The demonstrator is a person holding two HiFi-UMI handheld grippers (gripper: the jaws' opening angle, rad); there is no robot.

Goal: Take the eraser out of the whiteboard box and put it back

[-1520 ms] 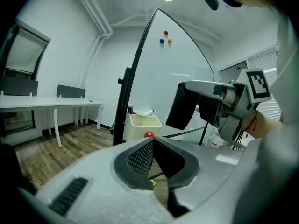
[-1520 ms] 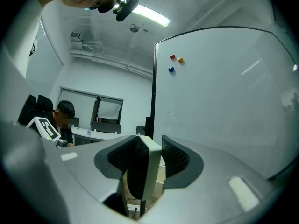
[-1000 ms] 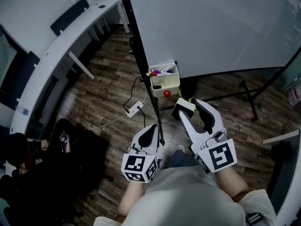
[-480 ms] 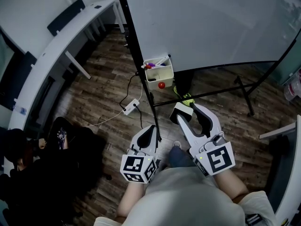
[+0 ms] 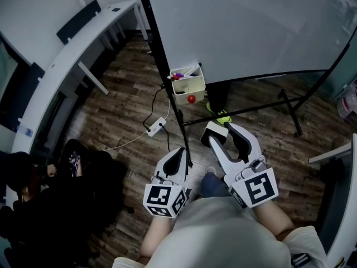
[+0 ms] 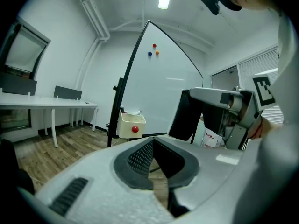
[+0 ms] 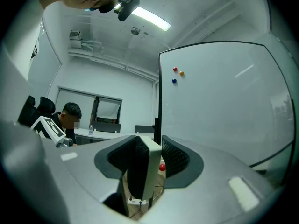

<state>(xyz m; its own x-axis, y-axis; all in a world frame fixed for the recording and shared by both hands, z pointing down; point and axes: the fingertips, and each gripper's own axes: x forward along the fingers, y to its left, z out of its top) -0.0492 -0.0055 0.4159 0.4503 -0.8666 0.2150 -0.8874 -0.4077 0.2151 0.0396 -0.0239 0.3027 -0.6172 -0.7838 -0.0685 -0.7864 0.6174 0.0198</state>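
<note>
We are seeing the eraser [image 5: 214, 130] out of the box, standing on edge between the pads of the right gripper [image 5: 222, 132], white back to one side and dark felt to the other. The jaws are pinching its two flat faces, held partly spread by its thickness. The whiteboard box [image 5: 188, 87] is hanging on the black stand post [image 5: 166, 74] at the lower left corner of the whiteboard [image 5: 251, 27], ahead of the eraser and apart from it. Markers [image 5: 188, 71] are poking out of its top and a red magnet [image 5: 191, 99] is sticking to its front. The left gripper [image 5: 178, 154] is hanging just beside the right one – jaws pressed together at the tips, nothing between them. A power strip [image 5: 155, 128] is lying on the wood floor [image 5: 122, 105] left of the post, and a white desk [image 5: 61, 71] is curving along the left edge
</note>
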